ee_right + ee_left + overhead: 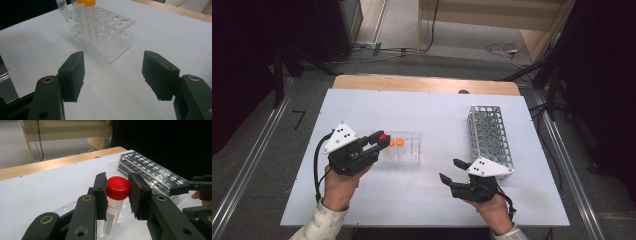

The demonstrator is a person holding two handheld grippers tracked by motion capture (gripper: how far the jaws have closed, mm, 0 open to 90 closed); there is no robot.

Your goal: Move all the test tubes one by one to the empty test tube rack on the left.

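Red-capped tube (117, 195) sits between the jaws of the left gripper (379, 141), which are clamped on its cap; its clear body hangs down, tip just above or inside the clear plastic rack (409, 150) at the desk's left-centre. I cannot tell whether the tip has cleared the rack's holes. Judged step: moving this tube between the clear rack and the metal mesh rack (492, 137) at the right. To do it well, keep the tube vertical while it is near the holes, move straight up or down, and hold the cap squarely; the grip sits high on the cap, so a tilt could let it swing or slip. Two orange-capped tubes (396, 142) stand in the clear rack just beside the held one, and a sideways drift would knock them. Right gripper (451, 172) hovers low over bare desk (437, 110) between the two racks, jaws wide apart and holding nothing, near the mesh rack's front end. It lies roughly along a direct path to the mesh rack, so a carry should pass above or behind it. Mesh rack looks empty from above.
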